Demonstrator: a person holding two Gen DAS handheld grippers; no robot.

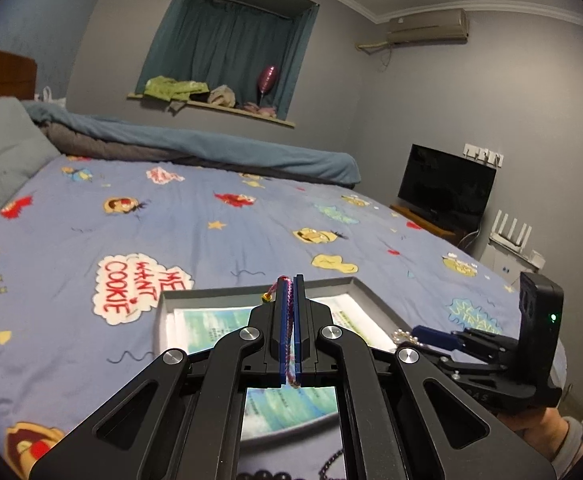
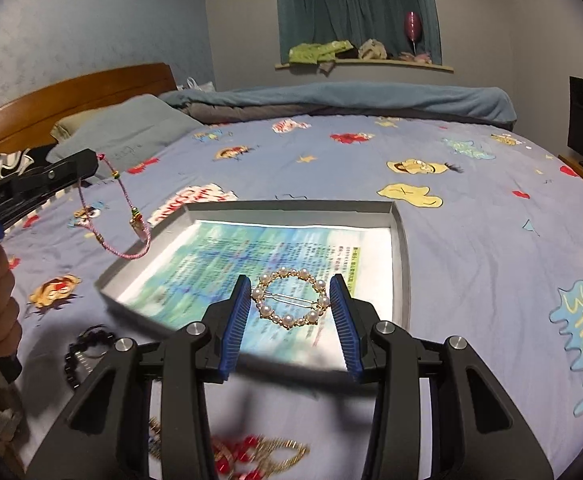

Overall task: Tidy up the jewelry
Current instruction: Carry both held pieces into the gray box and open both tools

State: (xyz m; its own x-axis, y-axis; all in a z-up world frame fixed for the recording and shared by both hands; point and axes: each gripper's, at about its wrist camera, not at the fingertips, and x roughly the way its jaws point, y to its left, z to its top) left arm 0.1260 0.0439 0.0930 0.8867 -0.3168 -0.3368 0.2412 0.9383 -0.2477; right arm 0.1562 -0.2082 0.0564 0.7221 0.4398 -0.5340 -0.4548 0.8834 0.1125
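Left wrist view shows my left tongs (image 1: pixel 290 292) clamped tight on a pink cord bracelet (image 1: pixel 289 320), the cord running lengthwise between the blue pads, with its end poking past the tips at centre frame. From the right wrist view that bracelet (image 2: pixel 125 216) hangs in a loop at the left of the frame, over the near-left corner of the tray (image 2: pixel 399 240). My right tongs (image 2: pixel 290 312) stand partly open with a pearl clip (image 2: pixel 289 298) between the pads; both pads seem to touch its beaded ring, so I take it as held, above the paper lining the tray's lower half. The ring faces the camera, and its metal bar, the long axis, runs left to right across the gap, tilted slightly. I judge this the carrying step, both pieces bound for the tray on the bed (image 2: pixel 471 240). Next I would lower each to the paper and part the pads, keeping the two pieces apart. More jewelry lies on the sheet in the lower left of the frame: a dark chain (image 2: pixel 87 344) and blurred red beads (image 2: pixel 243 456).
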